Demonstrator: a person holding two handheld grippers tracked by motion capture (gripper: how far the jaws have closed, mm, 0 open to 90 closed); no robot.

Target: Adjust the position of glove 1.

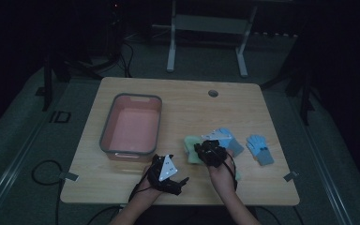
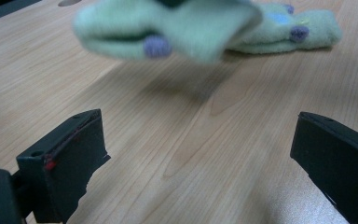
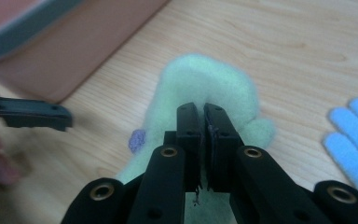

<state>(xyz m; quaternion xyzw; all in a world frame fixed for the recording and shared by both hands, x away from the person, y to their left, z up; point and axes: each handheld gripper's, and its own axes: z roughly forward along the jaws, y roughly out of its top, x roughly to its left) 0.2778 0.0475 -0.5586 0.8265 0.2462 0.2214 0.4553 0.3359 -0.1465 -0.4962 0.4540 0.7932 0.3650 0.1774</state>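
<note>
Fleece: we see a pale green fuzzy glove, soft and rounded, with small purple dots, lifted just above the table.
Right gripper: our black jaws stand nearly together, pinching the green glove's nap between them.
Left gripper: our jaws stand wide apart over bare wood, holding nothing; the green glove hangs blurred ahead of them.
Second green glove: lies flat on the wood behind the lifted one.
Blue gloves: knitted, flat, to the right.
Bin: rectangular, pink inside, grey rim, at left.
</note>
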